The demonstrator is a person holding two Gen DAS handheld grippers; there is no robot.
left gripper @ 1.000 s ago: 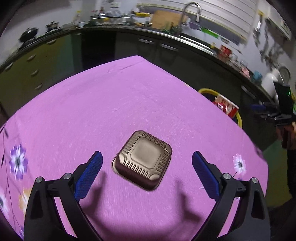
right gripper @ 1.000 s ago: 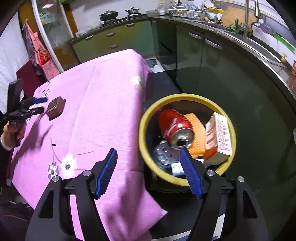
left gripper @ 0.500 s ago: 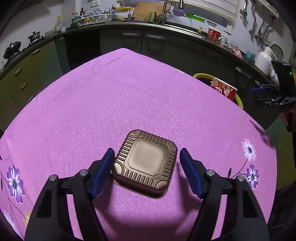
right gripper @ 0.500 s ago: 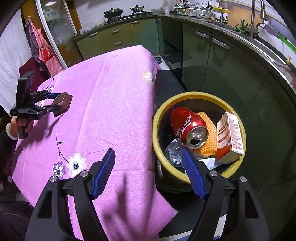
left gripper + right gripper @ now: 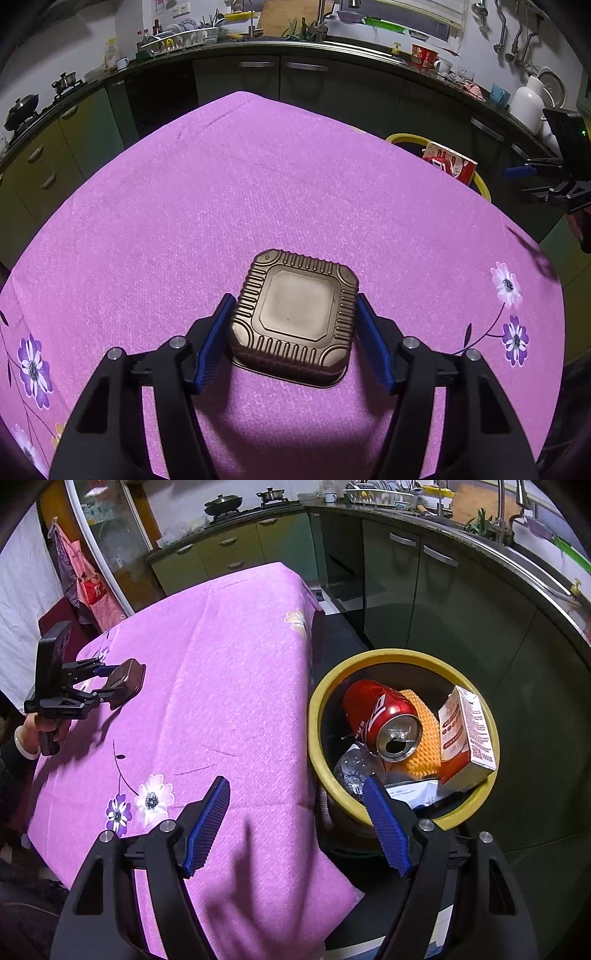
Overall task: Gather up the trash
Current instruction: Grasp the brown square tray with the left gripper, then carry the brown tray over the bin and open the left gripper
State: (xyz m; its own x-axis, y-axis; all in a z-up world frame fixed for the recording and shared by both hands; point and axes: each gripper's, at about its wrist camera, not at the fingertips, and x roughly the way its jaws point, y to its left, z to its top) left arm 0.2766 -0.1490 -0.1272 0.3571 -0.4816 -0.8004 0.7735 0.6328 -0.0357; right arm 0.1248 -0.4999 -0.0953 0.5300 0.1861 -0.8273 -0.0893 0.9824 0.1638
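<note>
Left claw [image 5: 293,325] has just been closing — blue pads now pinch the brown tray [image 5: 295,314]! Right claw [image 5: 295,823] gapes empty; the bin [image 5: 476,801] waits at two o'clock — a lift looks next.

A table [image 5: 295,177] is seen covered by a pink-purple cloth [image 5: 236,672] printed with white and violet flowers near its corners. One brown ribbed tray [image 5: 295,317] is set upside down on the cloth near the close edge in the left wrist view. On the floor [image 5: 554,812] just beside the table's right side, a yellow-rimmed bin [image 5: 406,657] is placed.
</note>
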